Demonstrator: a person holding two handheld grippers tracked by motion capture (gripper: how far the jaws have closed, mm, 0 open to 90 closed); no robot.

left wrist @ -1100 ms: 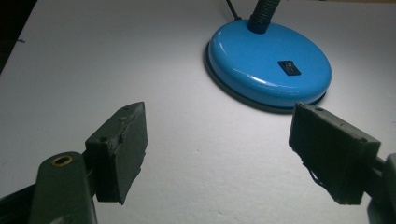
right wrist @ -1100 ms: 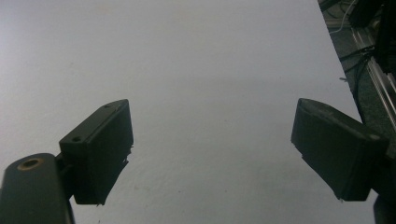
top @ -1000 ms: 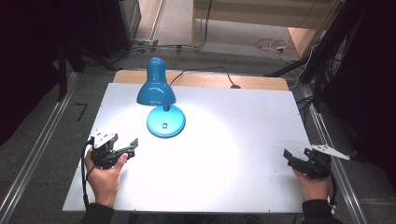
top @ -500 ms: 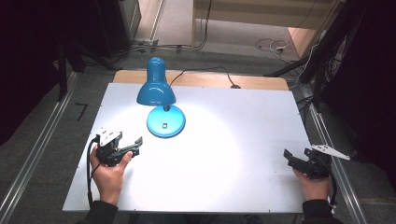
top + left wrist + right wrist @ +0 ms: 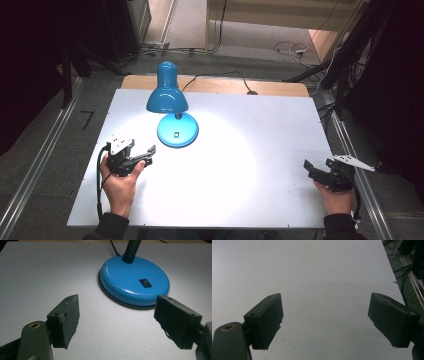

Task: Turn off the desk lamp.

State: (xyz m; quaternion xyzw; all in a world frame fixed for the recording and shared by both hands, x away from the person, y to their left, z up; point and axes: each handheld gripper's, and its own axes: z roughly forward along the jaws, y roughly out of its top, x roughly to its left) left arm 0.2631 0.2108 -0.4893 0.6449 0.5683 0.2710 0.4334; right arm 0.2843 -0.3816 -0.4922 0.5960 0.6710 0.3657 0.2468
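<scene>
A blue desk lamp stands lit on the white table, its shade over a round base. The base carries a small black rocker switch and a black flexible neck. My left gripper is held just left of the base and points at it, open with nothing between its jaws. Open and empty too, my right gripper sits near the table's right front corner over bare table.
The lamp's black cord runs back over a wooden strip at the table's far edge. Metal rails flank the table on both sides. Cables lie on the floor beyond. A pool of lamplight covers the table's middle.
My left gripper has moved right and a little forward, closer to the lamp base. The right gripper has stayed in place.
</scene>
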